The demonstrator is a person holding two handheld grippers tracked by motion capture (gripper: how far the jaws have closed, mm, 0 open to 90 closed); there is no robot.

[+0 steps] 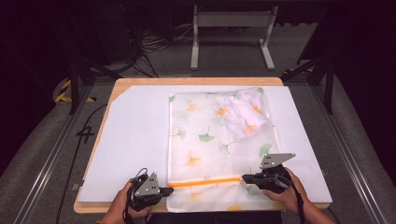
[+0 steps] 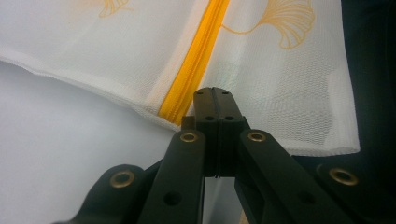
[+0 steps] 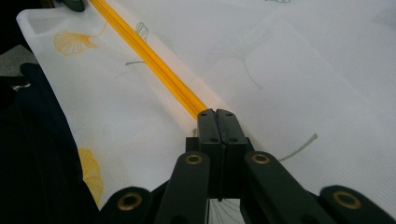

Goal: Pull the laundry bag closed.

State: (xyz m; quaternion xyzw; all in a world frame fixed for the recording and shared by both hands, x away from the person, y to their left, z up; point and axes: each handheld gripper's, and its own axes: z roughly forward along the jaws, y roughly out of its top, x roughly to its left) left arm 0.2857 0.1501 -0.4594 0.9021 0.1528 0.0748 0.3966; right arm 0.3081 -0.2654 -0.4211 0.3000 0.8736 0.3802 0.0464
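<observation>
- Jaws of the left gripper [image 2: 213, 91] are pressed together, their tips at the near end of the orange zipper [image 2: 194, 60]; whether they pinch the zipper or the cloth, I cannot tell.
- Jaws of the right gripper [image 3: 216, 113] are also pressed together, tips at the other end of the same zipper, which runs away from them toward the far left corner of that view; what they pinch, if anything, is hidden.
- Zipper stretches straight between the two sets of jaws in the high view, left gripper [image 1: 169, 190] at one end, right gripper [image 1: 246, 178] at the other.
- Mesh bag [image 1: 205, 135], white with orange and green leaf prints, spreads out flat beyond both jaws, with a narrow strip of it on the person's side of the zipper.
- Crumpled white cloth [image 1: 243, 112] lies at the bag's far right corner, well apart from both jaws.
- White sheet [image 1: 135, 135] lies under the bag, covering the wooden table [image 1: 116, 88].
</observation>
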